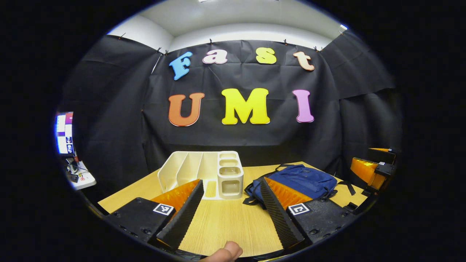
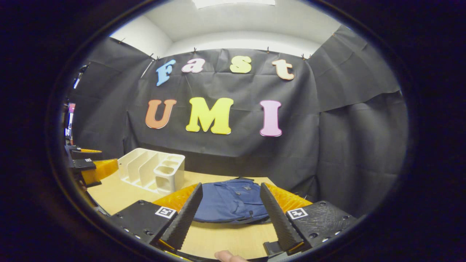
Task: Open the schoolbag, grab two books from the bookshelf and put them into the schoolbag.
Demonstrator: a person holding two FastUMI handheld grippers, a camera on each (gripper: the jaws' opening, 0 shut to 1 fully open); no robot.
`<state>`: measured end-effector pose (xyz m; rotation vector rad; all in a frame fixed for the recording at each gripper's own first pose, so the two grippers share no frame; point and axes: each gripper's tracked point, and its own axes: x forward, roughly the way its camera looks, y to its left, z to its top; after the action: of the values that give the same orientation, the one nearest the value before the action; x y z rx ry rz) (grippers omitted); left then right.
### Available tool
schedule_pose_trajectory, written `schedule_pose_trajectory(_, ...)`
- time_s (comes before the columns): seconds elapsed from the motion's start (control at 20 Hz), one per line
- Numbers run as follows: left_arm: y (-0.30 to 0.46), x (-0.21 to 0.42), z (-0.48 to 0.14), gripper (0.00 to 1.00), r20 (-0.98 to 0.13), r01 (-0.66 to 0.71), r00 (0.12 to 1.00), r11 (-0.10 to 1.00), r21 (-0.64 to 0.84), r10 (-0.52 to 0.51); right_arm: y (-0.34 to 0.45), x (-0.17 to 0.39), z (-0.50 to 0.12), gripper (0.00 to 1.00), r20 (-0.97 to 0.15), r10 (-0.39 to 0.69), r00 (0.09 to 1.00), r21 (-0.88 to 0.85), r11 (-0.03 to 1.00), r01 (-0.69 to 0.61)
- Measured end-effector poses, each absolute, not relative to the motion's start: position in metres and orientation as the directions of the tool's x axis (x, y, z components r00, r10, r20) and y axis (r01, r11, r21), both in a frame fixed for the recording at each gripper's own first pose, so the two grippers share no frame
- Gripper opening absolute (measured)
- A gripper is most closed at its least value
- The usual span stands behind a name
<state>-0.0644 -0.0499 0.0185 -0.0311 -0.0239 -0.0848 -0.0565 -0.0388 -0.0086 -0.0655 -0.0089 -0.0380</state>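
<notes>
A blue schoolbag (image 1: 304,180) lies flat on the wooden table (image 1: 225,222), right of a white bookshelf (image 1: 198,171) with upright dividers and small square cups. Its slots look bare from here. My left gripper (image 1: 231,182) hovers open over the near table, apart from both. In the right gripper view, the schoolbag (image 2: 231,200) lies just beyond my open right gripper (image 2: 230,186), framed between its fingers, with the bookshelf (image 2: 153,167) to the left. Each gripper also shows in the other's view: the right gripper (image 1: 375,167) at the far right, the left gripper (image 2: 87,163) at the far left.
A thumb (image 1: 225,251) shows at the bottom edge. A lit screen (image 1: 64,133) and a small white stand (image 1: 82,178) sit off the table's left. Black cloth walls close in behind the table and on the right.
</notes>
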Motion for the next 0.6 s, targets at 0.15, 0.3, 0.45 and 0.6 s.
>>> schedule_pose_trajectory(0.15, -0.052, -0.061, 0.011, 0.98, -0.001, 0.097, 0.995, 0.994, -0.059, -0.097, -0.044, -0.064, -0.006, 0.98, 0.023, -0.046, 0.999, -0.055, 0.997, 0.048)
schedule_pose_trajectory(0.3, -0.047, -0.059, 0.011, 0.98, -0.001, 0.094, 0.996, 0.993, -0.074, -0.094, -0.049, -0.064, -0.003, 0.98, 0.039, -0.059, 0.998, -0.057, 0.997, 0.061)
schedule_pose_trajectory(0.45, -0.048, -0.056, 0.005, 0.98, -0.015, 0.102, 0.994, 0.99, -0.093, -0.104, -0.048, -0.062, -0.006, 0.98, 0.029, -0.059, 0.998, -0.056, 0.997, 0.061)
schedule_pose_trajectory(0.6, -0.044, -0.055, 0.004, 0.98, -0.018, 0.086, 0.996, 0.993, -0.075, -0.088, -0.043, -0.061, -0.008, 0.95, 0.024, -0.048, 0.999, -0.069, 0.996, 0.049)
